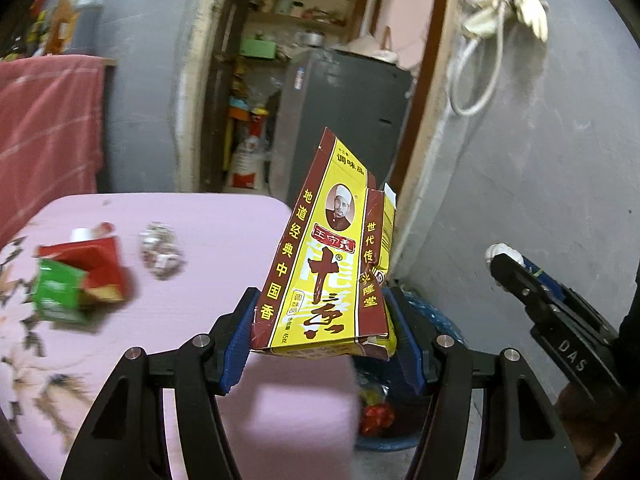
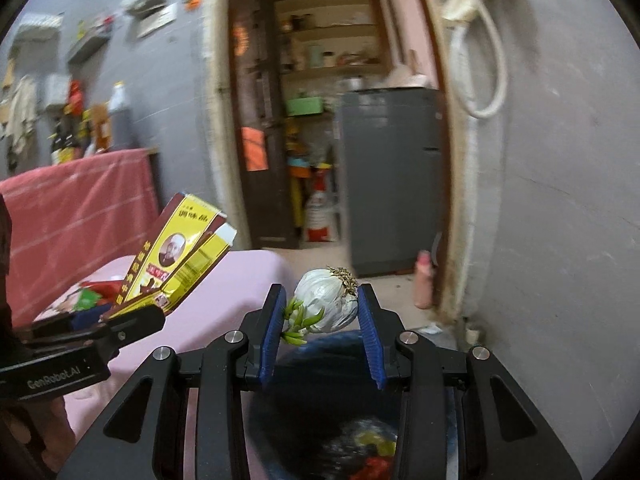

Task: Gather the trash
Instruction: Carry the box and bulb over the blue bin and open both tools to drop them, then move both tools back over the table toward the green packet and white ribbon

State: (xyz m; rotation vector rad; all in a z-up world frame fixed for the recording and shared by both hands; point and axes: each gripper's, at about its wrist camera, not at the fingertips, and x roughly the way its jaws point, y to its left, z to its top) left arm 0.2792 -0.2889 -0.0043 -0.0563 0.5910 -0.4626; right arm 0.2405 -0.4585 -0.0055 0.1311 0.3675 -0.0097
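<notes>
My left gripper point(image 1: 322, 320) is shut on a flattened yellow and maroon spice box point(image 1: 328, 256), held upright over the table's right edge. The box also shows in the right wrist view point(image 2: 176, 256). My right gripper point(image 2: 322, 320) is shut on a sprouting white garlic bulb point(image 2: 326, 306), held above the blue trash bin point(image 2: 328, 420). The bin holds red and yellow wrappers and also shows in the left wrist view point(image 1: 380, 412). The right gripper appears at the right in the left wrist view point(image 1: 504, 258).
On the pink table point(image 1: 224, 240) lie a red and green carton point(image 1: 76, 276) and a crumpled clear wrapper point(image 1: 160, 248). A red cloth point(image 1: 48, 128) hangs at the left. A grey fridge point(image 2: 392, 176) stands in the doorway behind; a grey wall point(image 1: 540, 184) is at the right.
</notes>
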